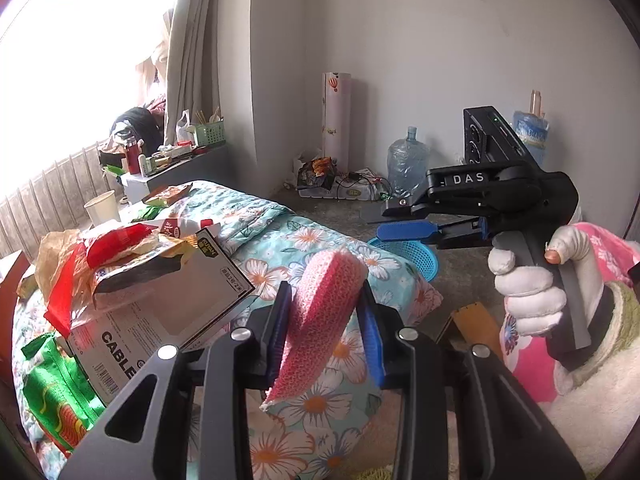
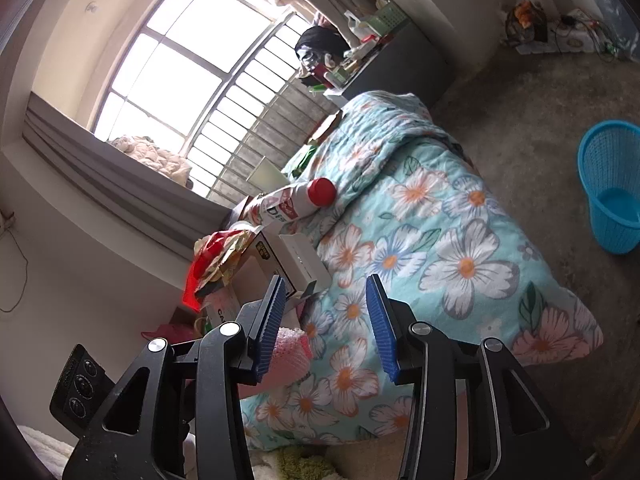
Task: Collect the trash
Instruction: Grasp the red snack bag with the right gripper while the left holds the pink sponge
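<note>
From the left wrist we look close over the bed point(image 1: 280, 232) toward the corner wall. From the right wrist, tilted, we face its window point(image 2: 180, 64) side. Both share the bed and basket point(image 2: 612, 184).

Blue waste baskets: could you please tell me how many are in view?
1. The blue basket stands on the floor beside the flowered bed, apparently empty; the left wrist view shows only its rim; none seems hidden.

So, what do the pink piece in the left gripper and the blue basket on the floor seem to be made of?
Pink piece: apparently soft foam netting, matte; its surface shows a fine mesh texture and it bends between the left gripper pads.
Blue basket: probably rigid plastic, slightly glossy; its walls are a moulded lattice above a smooth base.
</note>
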